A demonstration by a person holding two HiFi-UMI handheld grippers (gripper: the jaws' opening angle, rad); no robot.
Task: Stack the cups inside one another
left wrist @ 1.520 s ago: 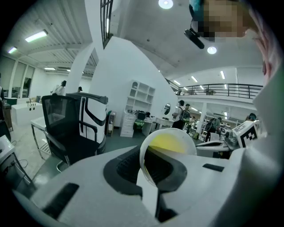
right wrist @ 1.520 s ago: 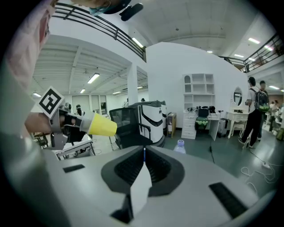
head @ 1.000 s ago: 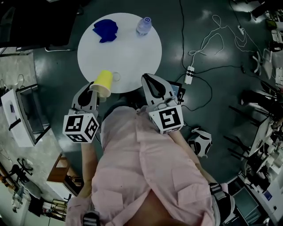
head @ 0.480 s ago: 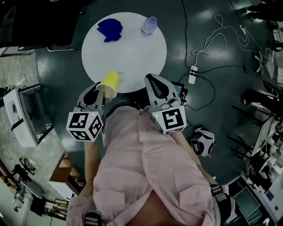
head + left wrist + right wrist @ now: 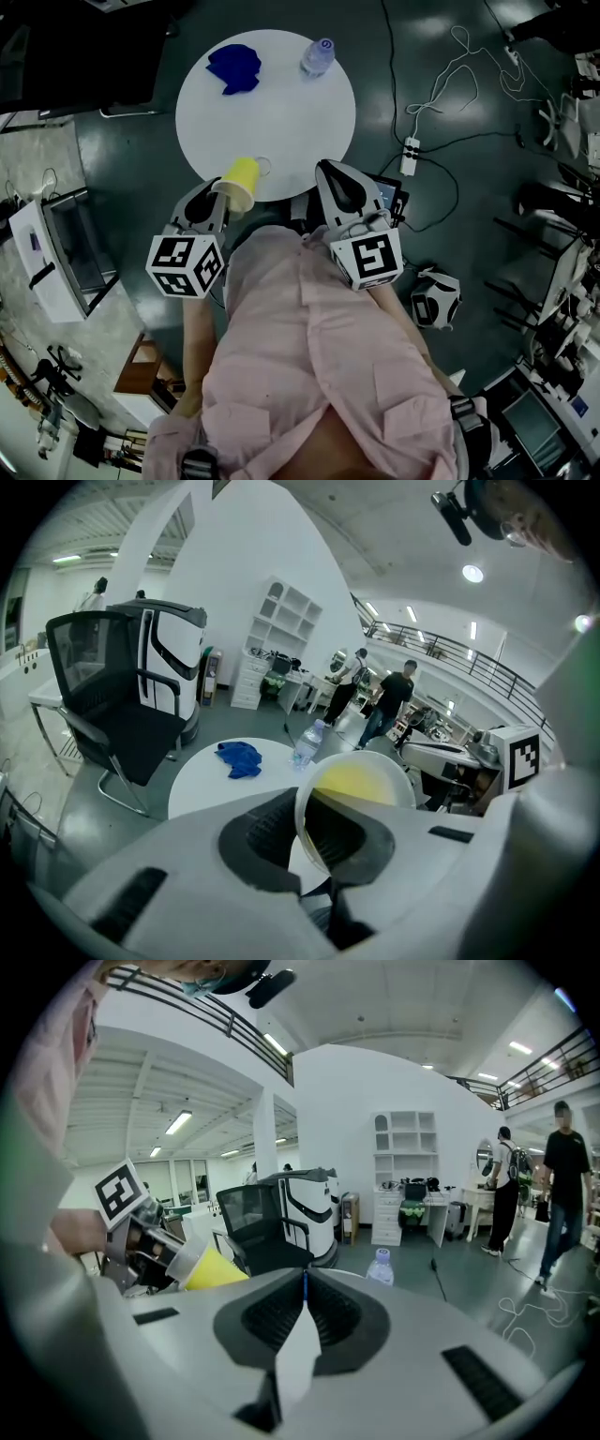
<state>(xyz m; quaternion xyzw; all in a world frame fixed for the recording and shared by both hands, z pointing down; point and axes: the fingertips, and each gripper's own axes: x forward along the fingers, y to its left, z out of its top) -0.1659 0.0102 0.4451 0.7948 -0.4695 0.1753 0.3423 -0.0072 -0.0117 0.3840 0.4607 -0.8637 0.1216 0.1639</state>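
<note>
A yellow cup (image 5: 241, 181) hangs tilted over the near edge of the round white table (image 5: 281, 112). My left gripper (image 5: 217, 195) is shut on the cup's rim. In the left gripper view the cup's pale rim and yellow inside (image 5: 361, 789) sit right at the left gripper (image 5: 309, 808), with one jaw inside the mouth. A small pale ring (image 5: 262, 167) shows beside the cup; I cannot tell what it is. My right gripper (image 5: 330, 174) is shut and empty, just off the table's near edge. In the right gripper view the cup (image 5: 211, 1267) appears at the left, beyond the right gripper (image 5: 303, 1288).
A blue cloth (image 5: 234, 66) and a water bottle (image 5: 318, 54) lie at the table's far side. A black office chair (image 5: 112, 696) stands beyond the table. A power strip (image 5: 409, 155) with cables lies on the floor to the right. People (image 5: 389, 700) stand far off.
The left gripper keeps its hold on the cup at the table's near edge and has tilted slightly. The right gripper has stayed in place, still shut.
</note>
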